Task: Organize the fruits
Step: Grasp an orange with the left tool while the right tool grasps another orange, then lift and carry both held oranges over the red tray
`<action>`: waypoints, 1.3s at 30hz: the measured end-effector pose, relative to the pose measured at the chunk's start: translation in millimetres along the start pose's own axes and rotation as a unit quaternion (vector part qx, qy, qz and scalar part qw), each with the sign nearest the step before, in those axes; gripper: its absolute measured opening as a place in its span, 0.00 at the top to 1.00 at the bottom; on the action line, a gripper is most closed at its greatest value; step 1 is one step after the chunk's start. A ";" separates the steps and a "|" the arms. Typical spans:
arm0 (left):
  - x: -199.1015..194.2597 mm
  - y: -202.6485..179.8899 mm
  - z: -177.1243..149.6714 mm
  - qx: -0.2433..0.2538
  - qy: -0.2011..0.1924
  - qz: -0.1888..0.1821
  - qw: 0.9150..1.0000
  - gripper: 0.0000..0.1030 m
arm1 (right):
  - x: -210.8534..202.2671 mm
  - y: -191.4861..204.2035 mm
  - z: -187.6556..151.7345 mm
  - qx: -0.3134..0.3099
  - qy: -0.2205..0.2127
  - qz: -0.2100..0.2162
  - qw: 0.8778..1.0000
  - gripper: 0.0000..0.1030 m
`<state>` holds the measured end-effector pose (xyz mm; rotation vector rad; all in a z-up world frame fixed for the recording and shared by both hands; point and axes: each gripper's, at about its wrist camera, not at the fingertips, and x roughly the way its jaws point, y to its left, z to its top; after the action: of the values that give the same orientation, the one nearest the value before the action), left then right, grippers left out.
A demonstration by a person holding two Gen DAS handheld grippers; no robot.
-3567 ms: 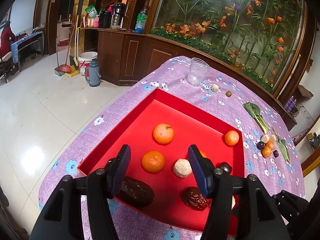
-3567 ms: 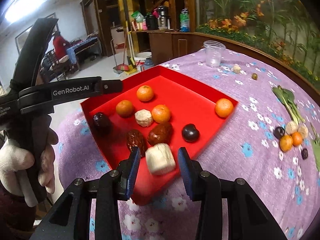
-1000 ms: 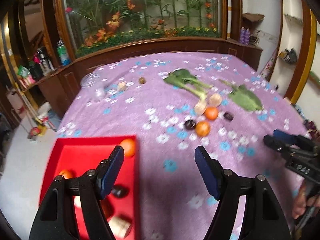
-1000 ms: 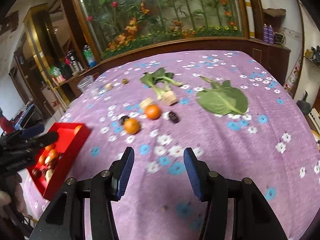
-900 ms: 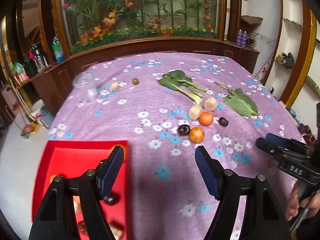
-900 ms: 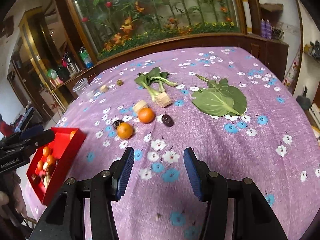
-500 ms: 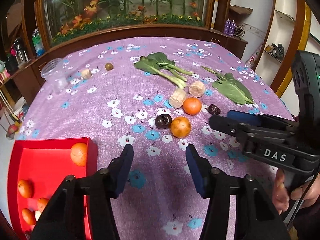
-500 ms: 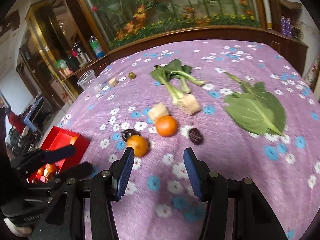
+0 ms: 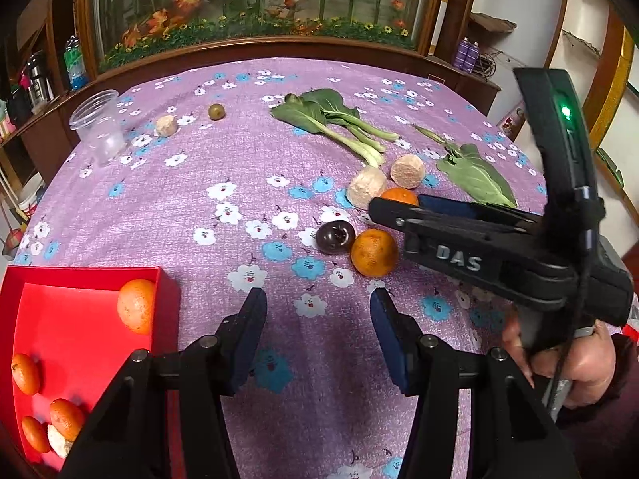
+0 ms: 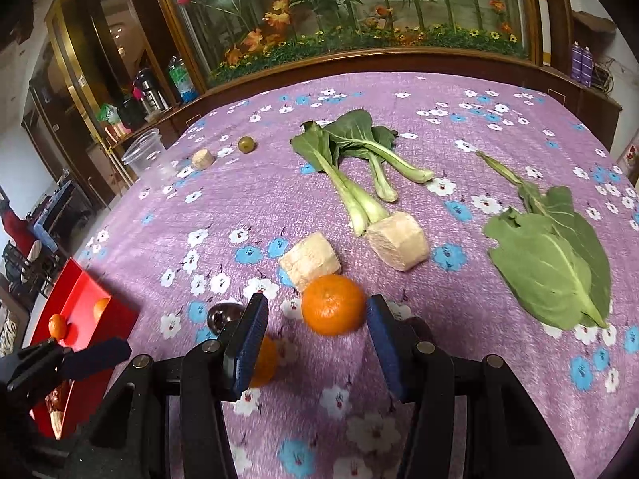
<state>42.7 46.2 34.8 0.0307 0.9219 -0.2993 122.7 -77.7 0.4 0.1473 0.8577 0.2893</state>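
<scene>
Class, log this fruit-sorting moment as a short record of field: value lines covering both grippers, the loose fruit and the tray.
left gripper: open, empty, over cloth
right gripper: open, orange between its fingers, untouched
loose fruit: second orange, dark plum
red tray: holds several oranges
greens: on the cloth

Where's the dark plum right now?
In the left wrist view the dark plum lies on the purple cloth at centre, touching the left side of the nearer orange, ahead of the open left gripper.
</scene>
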 end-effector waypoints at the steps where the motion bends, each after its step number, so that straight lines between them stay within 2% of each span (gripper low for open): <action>1: 2.2 -1.3 0.2 0.000 0.002 -0.001 1.000 0.49 | 1.2 0.4 -0.7 -0.002 -0.002 -0.004 1.000 0.47; 2: 4.3 -2.4 0.6 0.000 0.003 -0.002 1.000 0.49 | 3.9 0.3 -2.4 -0.003 0.001 -0.004 1.000 0.48; 4: 8.2 -5.5 2.3 -0.001 0.005 -0.007 1.000 0.49 | 7.2 -1.4 -4.1 -0.002 0.003 -0.011 1.000 0.64; 11: 25.4 -22.8 13.9 0.007 0.000 -0.015 1.000 0.49 | -0.2 -10.5 -6.6 0.013 0.004 -0.002 1.000 0.65; 15: 38.8 -30.5 19.0 0.004 0.003 -0.018 1.000 0.49 | -11.6 -16.9 -4.6 0.025 -0.012 0.007 1.000 0.65; 22: 49.0 -43.8 26.2 0.016 -0.013 0.007 1.000 0.49 | -21.2 -20.2 -1.5 0.026 -0.028 0.010 0.999 0.65; 23: 49.1 -44.6 26.2 0.019 -0.016 0.013 1.000 0.52 | -21.5 -20.8 -1.3 0.027 -0.029 0.011 0.999 0.65; 24: 49.0 -44.9 25.5 0.021 -0.018 0.021 0.999 0.65 | -21.9 -21.5 -1.2 0.029 -0.029 0.012 0.999 0.65; 25: 48.3 -45.3 25.1 0.025 -0.023 0.031 0.999 0.67 | -22.1 -22.5 -1.1 0.030 -0.030 0.012 0.999 0.65; 26: 47.5 -44.5 24.9 0.025 -0.022 0.025 0.999 0.71 | -22.8 -23.1 -0.7 0.031 -0.031 0.011 0.999 0.65; 31: 40.5 -39.8 21.1 0.017 -0.022 0.019 0.999 0.72 | -24.5 -25.4 -0.5 0.034 -0.035 0.008 0.999 0.65; 39: 0.5 -13.9 10.7 -0.031 -0.043 0.020 0.998 0.72 | -25.7 -19.5 -1.6 0.019 -0.042 0.008 0.999 0.65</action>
<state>47.6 31.2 42.3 -0.0213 0.8440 -0.2322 109.3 -104.2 13.1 0.2018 0.7791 0.2805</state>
